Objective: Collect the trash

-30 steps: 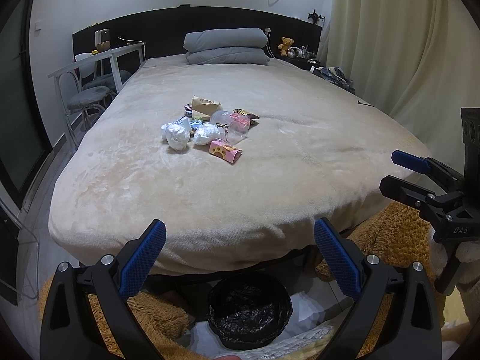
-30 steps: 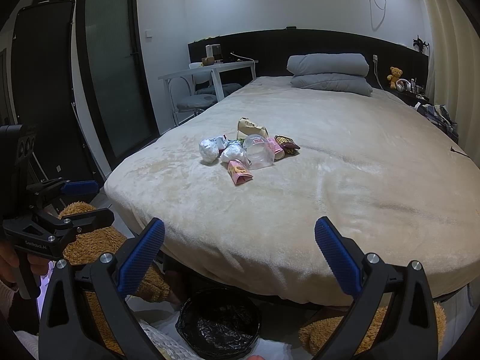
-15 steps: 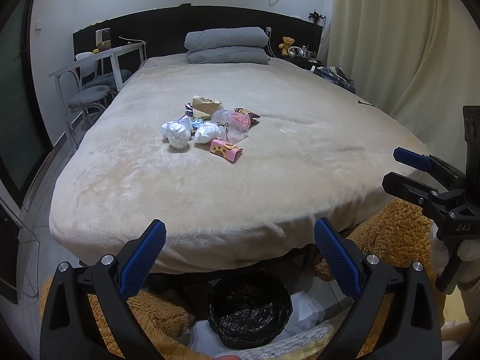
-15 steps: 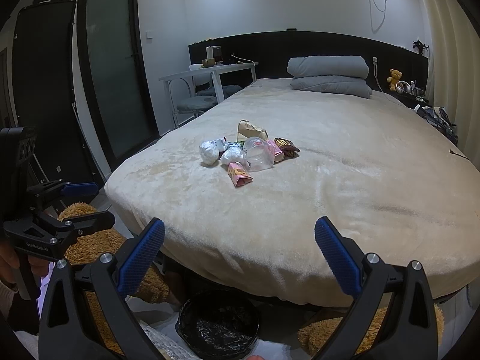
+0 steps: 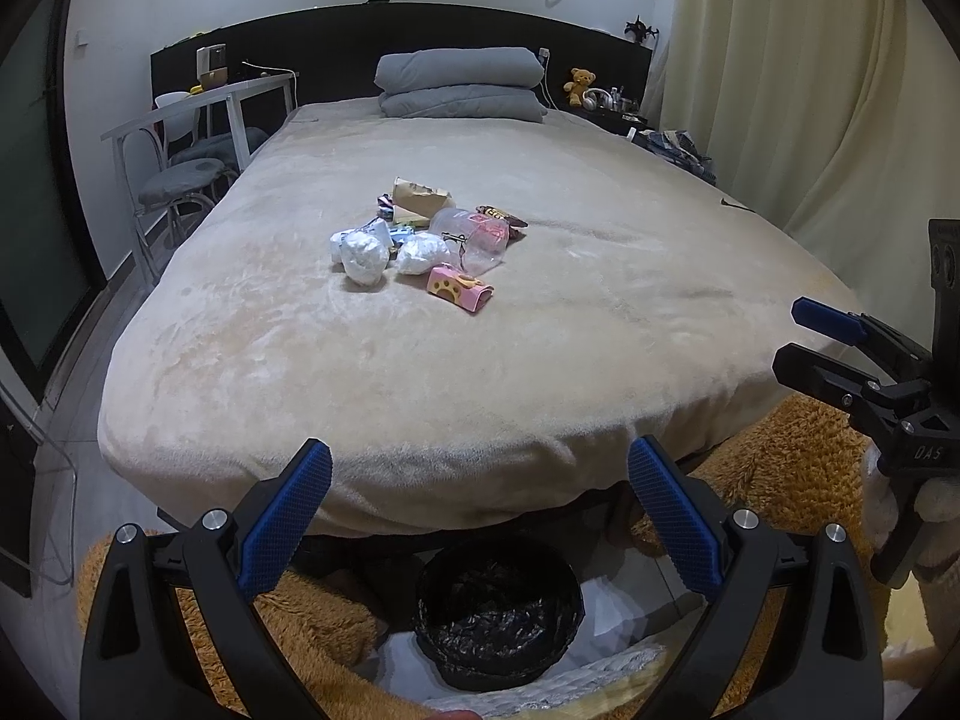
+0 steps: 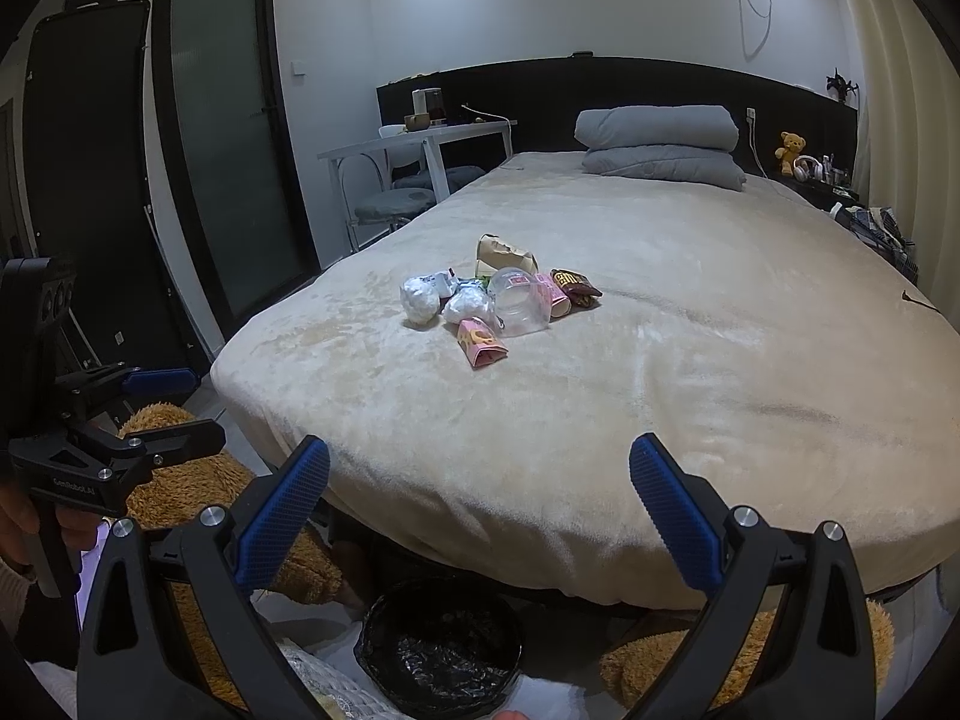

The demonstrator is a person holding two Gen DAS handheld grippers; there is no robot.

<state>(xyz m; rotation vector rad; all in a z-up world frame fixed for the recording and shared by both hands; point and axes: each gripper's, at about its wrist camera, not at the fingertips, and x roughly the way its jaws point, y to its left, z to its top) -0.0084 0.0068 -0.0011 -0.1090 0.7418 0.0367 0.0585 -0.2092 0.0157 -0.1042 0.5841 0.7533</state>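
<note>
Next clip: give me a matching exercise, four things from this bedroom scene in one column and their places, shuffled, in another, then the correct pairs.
Things
1. trash bin
2. pink wrapper
3. grey pillows
4. small teddy bear

Places
A. stacked at the head of the bed
B. nearest edge of the trash pile
C. on the floor at the foot of the bed
D. on the nightstand beside the pillows

Pairs: 1-C, 2-B, 3-A, 4-D

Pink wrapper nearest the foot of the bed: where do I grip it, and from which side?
Grip the pink wrapper across its narrow width, at mid-length. It lies flat at the near edge of the trash pile, its near side unobstructed. Come from above and the foot of the bed, probably with the open right gripper.
</note>
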